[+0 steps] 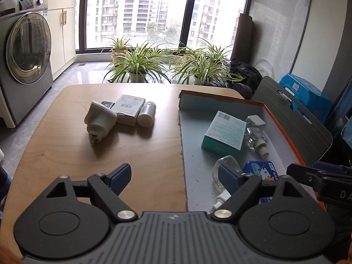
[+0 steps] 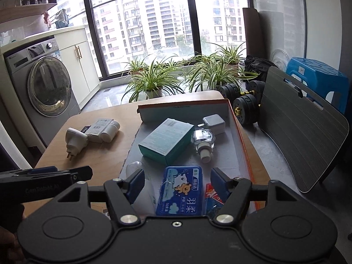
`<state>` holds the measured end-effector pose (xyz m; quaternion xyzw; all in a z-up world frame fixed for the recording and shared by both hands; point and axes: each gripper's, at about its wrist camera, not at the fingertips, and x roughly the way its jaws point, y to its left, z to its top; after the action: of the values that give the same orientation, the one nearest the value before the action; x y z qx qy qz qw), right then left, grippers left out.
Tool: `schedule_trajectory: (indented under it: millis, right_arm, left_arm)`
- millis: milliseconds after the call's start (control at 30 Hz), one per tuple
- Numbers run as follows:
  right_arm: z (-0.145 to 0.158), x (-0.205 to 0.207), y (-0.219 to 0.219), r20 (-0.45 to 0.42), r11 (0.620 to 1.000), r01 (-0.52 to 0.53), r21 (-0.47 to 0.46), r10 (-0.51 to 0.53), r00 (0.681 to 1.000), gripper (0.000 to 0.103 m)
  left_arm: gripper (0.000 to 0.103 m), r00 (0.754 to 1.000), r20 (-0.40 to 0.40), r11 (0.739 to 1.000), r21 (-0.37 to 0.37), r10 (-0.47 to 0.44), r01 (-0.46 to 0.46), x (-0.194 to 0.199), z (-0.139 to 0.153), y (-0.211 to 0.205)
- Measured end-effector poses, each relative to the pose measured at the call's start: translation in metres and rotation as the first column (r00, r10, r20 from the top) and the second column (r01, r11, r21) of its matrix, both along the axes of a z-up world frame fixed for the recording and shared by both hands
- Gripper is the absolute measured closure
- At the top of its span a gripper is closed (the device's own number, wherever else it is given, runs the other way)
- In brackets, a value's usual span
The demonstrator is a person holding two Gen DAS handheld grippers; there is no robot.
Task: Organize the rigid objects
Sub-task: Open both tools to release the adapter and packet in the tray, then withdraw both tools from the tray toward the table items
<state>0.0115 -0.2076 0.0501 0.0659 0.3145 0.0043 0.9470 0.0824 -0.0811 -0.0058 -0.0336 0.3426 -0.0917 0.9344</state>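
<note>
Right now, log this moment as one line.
left gripper: jaws open, empty | right gripper: jaws open, above blue case | in box lid: teal box, charger | on table: plug adapter, white bottle

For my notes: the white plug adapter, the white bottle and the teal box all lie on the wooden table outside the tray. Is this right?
Not quite. The teal box lies inside the tray, as the right wrist view shows. The white plug adapter and white bottle do lie on the wooden table outside it.

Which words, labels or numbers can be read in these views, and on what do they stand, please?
"羽柔": blue tin.
"50" with blurred characters: same tin.
"DA", cut off: right gripper.
"GenRobot.AI", faint: left gripper.
Teal box, white box: print too small.
</note>
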Motion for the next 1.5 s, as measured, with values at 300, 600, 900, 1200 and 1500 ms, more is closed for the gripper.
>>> schedule_trajectory:
  millis: [300, 600, 900, 1200, 1500]
  right_arm:
    - [0.010, 0.014, 0.033, 0.008, 0.997, -0.077, -0.016, 0.077, 0.997, 0.023]
    - [0.010, 0.026, 0.052, -0.002, 0.994, -0.108, -0.016, 0.108, 0.994, 0.021]
    - [0.007, 0.037, 0.062, -0.013, 0.992, -0.126, -0.018, 0.126, 0.992, 0.021]
    - [0.000, 0.049, 0.070, -0.033, 0.990, -0.141, -0.021, 0.141, 0.990, 0.019]
    - [-0.006, 0.066, 0.073, -0.042, 0.989, -0.148, -0.014, 0.148, 0.988, 0.019]
  left_arm:
    - [0.012, 0.995, 0.021, 0.995, 0.005, 0.097, -0.097, 0.007, 0.010, 0.040]
    - [0.011, 0.991, 0.020, 0.991, 0.010, 0.134, -0.134, 0.016, 0.010, 0.059]
    - [0.010, 0.990, 0.007, 0.990, 0.015, 0.138, -0.138, 0.023, 0.005, 0.069]
    - [0.009, 0.989, -0.013, 0.989, 0.022, 0.145, -0.145, 0.033, -0.004, 0.075]
    - [0.007, 0.990, -0.012, 0.989, 0.051, 0.142, -0.142, 0.058, -0.015, 0.083]
